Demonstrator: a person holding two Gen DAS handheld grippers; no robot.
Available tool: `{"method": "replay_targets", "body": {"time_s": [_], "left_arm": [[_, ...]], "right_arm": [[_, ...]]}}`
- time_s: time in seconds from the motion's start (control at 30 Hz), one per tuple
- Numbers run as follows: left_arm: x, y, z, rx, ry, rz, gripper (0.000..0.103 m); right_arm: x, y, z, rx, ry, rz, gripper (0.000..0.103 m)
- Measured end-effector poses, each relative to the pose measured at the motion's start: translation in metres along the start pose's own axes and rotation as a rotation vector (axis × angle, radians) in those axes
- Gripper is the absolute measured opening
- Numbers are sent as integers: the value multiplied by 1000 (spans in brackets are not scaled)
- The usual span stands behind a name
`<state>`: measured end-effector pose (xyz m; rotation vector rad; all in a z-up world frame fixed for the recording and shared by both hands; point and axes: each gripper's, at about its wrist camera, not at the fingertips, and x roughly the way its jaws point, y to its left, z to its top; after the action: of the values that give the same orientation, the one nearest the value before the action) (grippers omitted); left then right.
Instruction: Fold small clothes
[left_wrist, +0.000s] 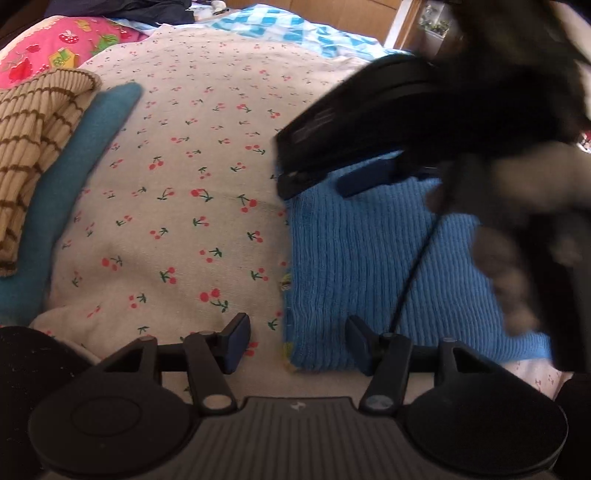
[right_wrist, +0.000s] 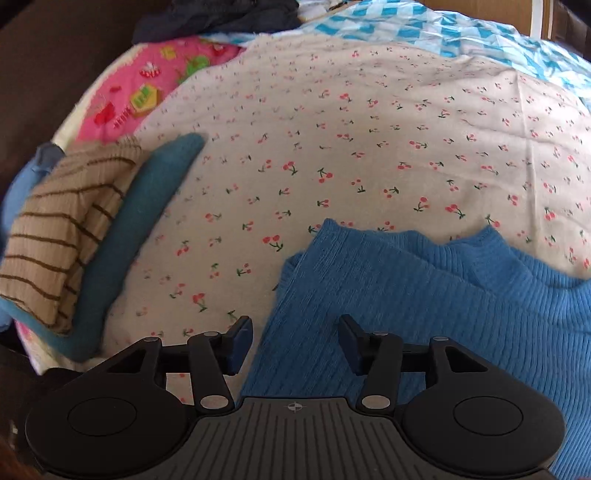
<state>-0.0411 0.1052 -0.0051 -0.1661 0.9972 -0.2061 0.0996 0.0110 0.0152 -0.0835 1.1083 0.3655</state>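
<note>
A blue ribbed knit garment (left_wrist: 354, 266) lies flat on a cherry-print sheet (left_wrist: 177, 177); it also shows in the right wrist view (right_wrist: 424, 302), partly folded. My left gripper (left_wrist: 297, 345) is open and empty, its fingers straddling the garment's left edge just above it. My right gripper (right_wrist: 295, 341) is open and empty over the garment's left part. In the left wrist view the right gripper (left_wrist: 332, 184) shows as a blurred black body over the garment's far edge, one blue pad visible.
A folded beige striped knit (left_wrist: 33, 147) lies on a teal garment (left_wrist: 74, 184) at the left; both show in the right wrist view, the striped knit (right_wrist: 62, 243) and the teal garment (right_wrist: 136, 229). A pink printed cloth (right_wrist: 147, 81) and a blue checked cloth (right_wrist: 424, 26) lie at the back.
</note>
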Motion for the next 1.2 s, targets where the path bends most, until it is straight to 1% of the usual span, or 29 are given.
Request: {"method": "replay_targets", "body": {"time_s": [0.03,0.1,0.17,0.2,0.23,0.3,0.37,0.47,0.57,0.63,0.7,0.77,0.8,0.83,0.87,0.9,0.93,0.97,1.03,1.13,1.2], "left_arm": [[0,0,0,4,1,-8,60],[0,2,-1,9,5,-22,61],[0,6,1,-4,10,-36,60],[0,8,2,-14,11,-43,60],[-1,9,2,-21,11,-49,61],[-4,12,1,-33,3,-52,61],[-9,13,1,-41,-16,-39,62],[-15,12,-1,-48,-43,-20,67],[-22,6,-4,-37,-72,-23,75],[-23,0,-8,-20,-82,-7,86],[-17,-9,-7,16,-77,18,87],[-14,-17,-6,54,-105,49,87],[-11,-22,-4,75,-113,52,82],[-8,-29,-3,100,-116,43,66],[-5,-36,1,121,-109,36,56],[-4,-44,4,137,-96,23,37],[-4,-51,7,148,-89,3,23],[-5,-58,11,160,-88,-19,20],[-12,-75,16,200,-103,-73,19],[-21,-104,23,275,-127,-169,19],[-19,-126,27,321,-121,-225,19]], "right_arm": [[8,3,2,-11,24,-13,57],[19,11,6,-38,43,-43,61],[27,19,4,-102,40,-84,61],[29,20,3,-127,40,-97,58],[29,20,3,-137,36,-104,54],[21,10,4,-120,29,-114,23],[9,-8,8,-62,25,-70,12],[-9,-25,10,-15,-21,-19,10],[-30,-42,5,29,-72,24,10],[-41,-54,0,66,-101,62,10],[-48,-65,-4,97,-123,95,10],[-52,-74,-10,120,-136,122,10],[-55,-79,-13,130,-143,132,10],[-58,-85,-16,141,-151,140,10],[-61,-90,-18,153,-158,150,10],[-67,-99,-22,173,-169,164,10],[-73,-107,-25,191,-180,175,10],[-81,-115,-29,204,-195,181,10],[-99,-134,-39,219,-230,175,10],[-122,-171,-54,272,-265,167,10],[-133,-197,-64,318,-280,154,10]]}}
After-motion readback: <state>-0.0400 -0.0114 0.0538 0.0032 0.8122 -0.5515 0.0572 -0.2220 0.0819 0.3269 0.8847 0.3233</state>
